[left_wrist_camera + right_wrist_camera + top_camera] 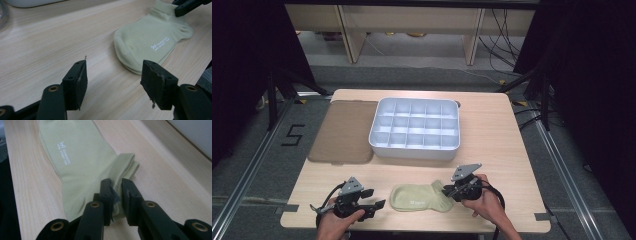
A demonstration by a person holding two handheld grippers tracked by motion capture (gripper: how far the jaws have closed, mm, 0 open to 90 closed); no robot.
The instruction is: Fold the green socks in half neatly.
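Sock lies flat on the table near its front edge in the high view, toe toward nine o'clock, cuff toward three. My right gripper sits at the cuff end, touching it. My left gripper rests just beside the toe at nine o'clock, apart from the fabric. At twelve o'clock from the sock stands a white tray of small compartments, well apart from it, with bare wood between. A brown mat lies touching the tray's side at nine o'clock. Nothing stands between either gripper and the sock.

From the left gripper view, the jaws stand apart with only bare table between them, and my left gripper holds nothing. The sock lies ahead at about one o'clock, its toe near the far jaw but not touching. A white logo shows on it. At the cuff, a black jaw of the right gripper presses the fabric.

From the right gripper view, my right gripper is clamped on the sock's cuff, a fold of fabric pinched between the pads. The sock stretches away toward eleven o'clock. The tray's wall shows at two o'clock, well apart.
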